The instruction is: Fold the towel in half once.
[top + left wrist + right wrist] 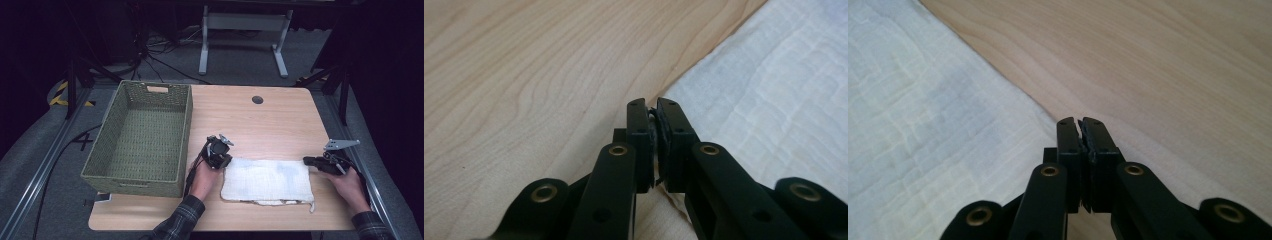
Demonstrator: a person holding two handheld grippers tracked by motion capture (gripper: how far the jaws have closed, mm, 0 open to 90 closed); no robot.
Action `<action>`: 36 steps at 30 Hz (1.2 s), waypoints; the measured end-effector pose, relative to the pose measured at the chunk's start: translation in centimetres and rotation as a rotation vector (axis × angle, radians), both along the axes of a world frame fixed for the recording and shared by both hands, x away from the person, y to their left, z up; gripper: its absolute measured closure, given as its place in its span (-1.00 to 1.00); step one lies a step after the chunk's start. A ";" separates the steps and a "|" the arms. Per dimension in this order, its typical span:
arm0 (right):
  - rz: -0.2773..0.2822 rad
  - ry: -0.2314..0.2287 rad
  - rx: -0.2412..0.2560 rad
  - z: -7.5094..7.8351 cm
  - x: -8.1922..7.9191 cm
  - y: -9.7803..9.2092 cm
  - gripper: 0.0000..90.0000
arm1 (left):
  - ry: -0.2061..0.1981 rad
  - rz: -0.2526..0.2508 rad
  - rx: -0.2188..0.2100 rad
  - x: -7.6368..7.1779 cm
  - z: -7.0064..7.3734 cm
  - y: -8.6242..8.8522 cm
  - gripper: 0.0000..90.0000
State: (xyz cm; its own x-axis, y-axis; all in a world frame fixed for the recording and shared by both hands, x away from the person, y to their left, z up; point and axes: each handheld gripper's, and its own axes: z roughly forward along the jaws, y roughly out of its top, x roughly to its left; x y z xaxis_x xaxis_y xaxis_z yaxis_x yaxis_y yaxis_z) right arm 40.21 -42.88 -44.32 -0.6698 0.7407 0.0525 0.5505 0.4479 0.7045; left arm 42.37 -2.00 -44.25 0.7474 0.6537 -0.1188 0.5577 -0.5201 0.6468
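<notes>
Both forearms come in from the near edge of the wooden table, plaid sleeves showing, and each hand sits at one short end of the white cloth. The left hand lies just off the cloth's left end, wrist bent so that the left gripper rises beside the cloth's far left corner. The right hand lies just off the cloth's right end, holding the right gripper low and level, its nose aimed at the cloth's far right corner.

The high view alone shows the whole cloth lying flat as a folded rectangle, with a frayed edge along its near side, and the green woven basket standing well to the left of the cloth. The gripper views alone show the jaws closely. In the left gripper view the left gripper has its jaws drawn nearly together, tips at the cloth edge; whether fabric is caught between them cannot be told. In the right gripper view the right gripper has its jaws pressed together right at the cloth edge
</notes>
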 end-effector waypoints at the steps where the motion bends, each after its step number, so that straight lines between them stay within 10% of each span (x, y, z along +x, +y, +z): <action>1: -0.002 -0.006 -0.002 0.1 0.3 0.0 0.95 | -0.001 0.005 -0.007 0.0 0.1 0.1 0.90; 13: -0.017 -0.080 0.036 1.9 2.5 0.1 0.95 | -0.054 0.059 -0.073 0.9 1.4 0.8 0.90; 36: 0.051 -0.081 0.070 2.4 -2.5 0.2 0.95 | -0.130 -0.005 -0.058 -4.2 2.8 1.7 0.90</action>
